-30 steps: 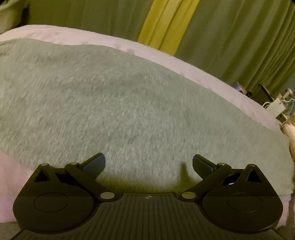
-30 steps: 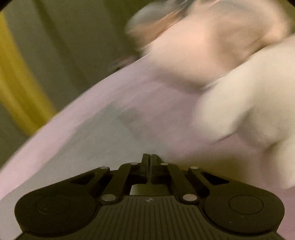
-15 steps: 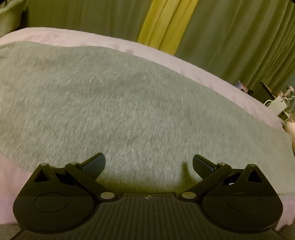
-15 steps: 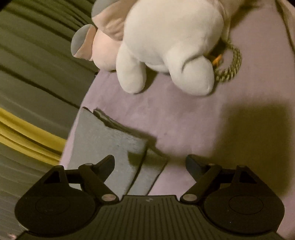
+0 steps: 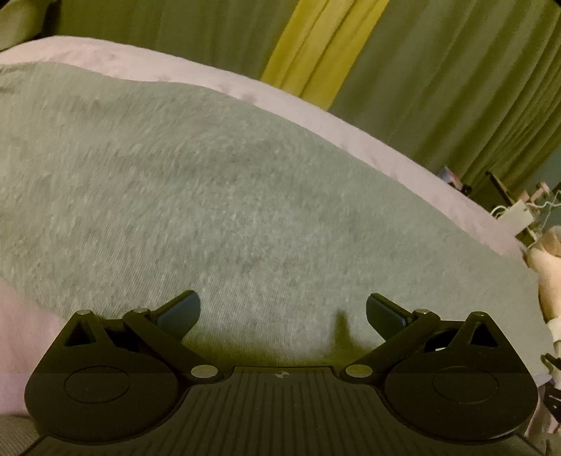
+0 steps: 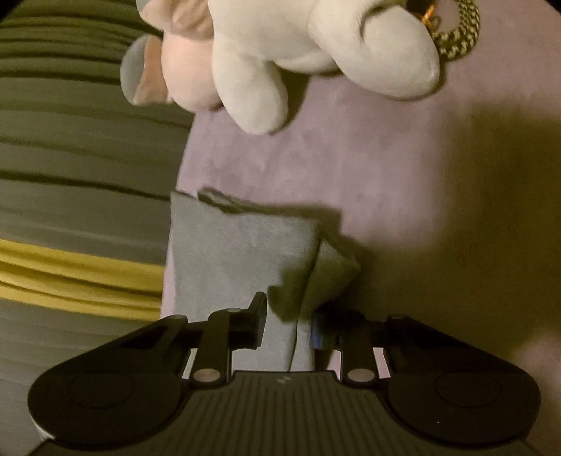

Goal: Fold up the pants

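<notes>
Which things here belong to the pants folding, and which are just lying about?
For the job:
- grey pants, leg end
- right gripper, jaws closing around the leg end
- left gripper, open over the pants

Lying about:
- stuffed toy
- braided cord
- curtains

Left claw (image 5: 282,310) spread wide and angled downward, right claw (image 6: 287,324) just narrowed, fabric between its not-yet-pressing jaws.

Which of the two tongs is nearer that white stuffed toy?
Right. The right tongs sit at the pants' end, just short of the stuffed toy; the left tongs see it only at the frame edge.
</notes>
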{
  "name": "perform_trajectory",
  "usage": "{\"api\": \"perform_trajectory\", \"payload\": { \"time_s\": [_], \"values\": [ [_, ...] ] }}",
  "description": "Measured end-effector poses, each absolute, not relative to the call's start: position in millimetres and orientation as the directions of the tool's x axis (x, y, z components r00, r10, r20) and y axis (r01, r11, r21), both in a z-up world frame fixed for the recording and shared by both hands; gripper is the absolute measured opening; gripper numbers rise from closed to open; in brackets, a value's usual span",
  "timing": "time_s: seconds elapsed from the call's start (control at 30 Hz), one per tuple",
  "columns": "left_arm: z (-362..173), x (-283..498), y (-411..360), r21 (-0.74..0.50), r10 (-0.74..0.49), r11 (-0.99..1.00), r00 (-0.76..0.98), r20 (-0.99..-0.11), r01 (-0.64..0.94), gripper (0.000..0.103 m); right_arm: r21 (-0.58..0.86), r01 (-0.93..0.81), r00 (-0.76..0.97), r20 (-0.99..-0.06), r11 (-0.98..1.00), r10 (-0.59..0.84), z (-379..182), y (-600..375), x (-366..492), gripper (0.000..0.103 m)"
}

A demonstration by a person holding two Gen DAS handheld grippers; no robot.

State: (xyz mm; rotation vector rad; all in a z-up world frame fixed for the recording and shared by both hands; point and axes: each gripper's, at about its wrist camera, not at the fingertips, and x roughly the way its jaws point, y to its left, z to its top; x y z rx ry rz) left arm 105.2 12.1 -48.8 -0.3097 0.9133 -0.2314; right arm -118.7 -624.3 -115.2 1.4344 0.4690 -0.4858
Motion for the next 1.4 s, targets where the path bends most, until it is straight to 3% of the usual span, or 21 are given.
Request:
{"api": "perform_trajectory", "payload": {
  "time_s": [0.07, 0.13, 0.2, 0.27, 0.4, 0.5, 0.6, 0.7, 0.8, 0.83, 0.93, 1.1, 1.2, 1.33, 1.37, 1.4],
  "values": [
    [-49.0, 105.0, 11.2, -0.355, -0.323, 0.933, 0.590, -0.740, 0.066, 0.103, 0.808, 0.583, 0.812, -0.582, 0.078, -0.039, -115.0, -621.5, -114.4, 0.041],
    [-48.8, 105.0, 9.3, -0.344, -0.317, 0.936, 0.589, -0.743, 0.070, 0.103, 0.797, 0.596, 0.803, -0.594, 0.099, -0.050, -114.0, -620.2, -107.9, 0.040],
    [-48.2, 104.7, 8.1, -0.336, -0.313, 0.939, 0.588, -0.746, 0.074, 0.103, 0.761, 0.630, 0.776, -0.626, 0.156, -0.080, -107.5, -616.5, -101.7, 0.019],
    [-47.5, 104.4, 9.3, -0.342, -0.316, 0.937, 0.589, -0.744, 0.071, 0.103, 0.717, 0.662, 0.747, -0.655, 0.218, -0.113, -99.3, -614.1, -91.8, 0.014],
    [-47.1, 105.2, 15.9, -0.384, -0.336, 0.922, 0.590, -0.734, 0.047, 0.103, 0.675, 0.567, 0.811, -0.557, 0.472, -0.177, -39.6, -574.0, -75.3, 0.011],
    [-45.2, 105.6, 24.4, -0.431, -0.355, 0.902, 0.588, -0.727, 0.012, 0.103, 0.635, 0.338, 0.897, -0.441, 0.695, -0.033, 10.7, -502.6, -42.4, 0.011],
    [-39.6, 101.1, 39.0, -0.482, -0.356, 0.875, 0.609, -0.709, -0.049, 0.103, 0.537, 0.064, 0.886, -0.418, 0.841, 0.200, 26.3, -403.6, -11.5, 0.011],
    [-32.7, 92.1, 57.9, -0.518, -0.338, 0.849, 0.648, -0.683, -0.102, 0.103, 0.501, -0.098, 0.811, -0.460, 0.860, 0.360, -3.3, -326.9, 7.1, 0.012],
    [-33.9, 87.7, 69.4, -0.540, -0.334, 0.831, 0.657, -0.676, -0.133, 0.103, 0.476, -0.050, 0.654, -0.648, 0.878, 0.389, -66.8, -273.9, 25.6, 0.014],
    [-34.9, 87.9, 69.6, -0.545, -0.338, 0.827, 0.654, -0.677, -0.136, 0.103, 0.477, -0.037, 0.636, -0.666, 0.878, 0.389, -78.0, -266.8, 22.4, 0.014],
    [-36.8, 92.3, 57.9, -0.524, -0.355, 0.847, 0.639, -0.682, -0.088, 0.103, 0.455, -0.057, 0.667, -0.645, 0.889, 0.373, -74.1, -261.8, 11.4, 0.014],
    [-41.3, 100.7, 34.4, -0.487, -0.389, 0.874, 0.597, -0.702, -0.002, 0.103, 0.593, 0.017, 0.675, -0.601, 0.805, 0.428, -66.5, -281.7, 10.6, 0.014],
    [-39.2, 99.4, 35.0, -0.544, -0.454, 0.838, 0.581, -0.675, 0.023, 0.103, 0.647, 0.052, 0.681, -0.580, 0.761, 0.447, -70.3, -288.0, 9.3, 0.014],
    [-41.3, 114.6, 38.3, -0.662, -0.544, 0.748, 0.539, -0.643, -0.034, 0.103, 0.651, 0.015, 0.661, -0.576, 0.759, 0.481, -74.5, -286.9, 32.8, 0.018],
    [-42.7, 119.0, 37.0, -0.672, -0.551, 0.739, 0.534, -0.641, -0.043, 0.103, 0.649, -0.003, 0.632, -0.588, 0.761, 0.504, -75.9, -287.6, 35.6, 0.035],
    [-42.8, 122.9, 35.0, -0.671, -0.553, 0.740, 0.526, -0.646, -0.047, 0.103, 0.661, -0.019, 0.618, -0.582, 0.750, 0.529, -75.7, -290.8, 34.2, 0.042]
  ]
}}
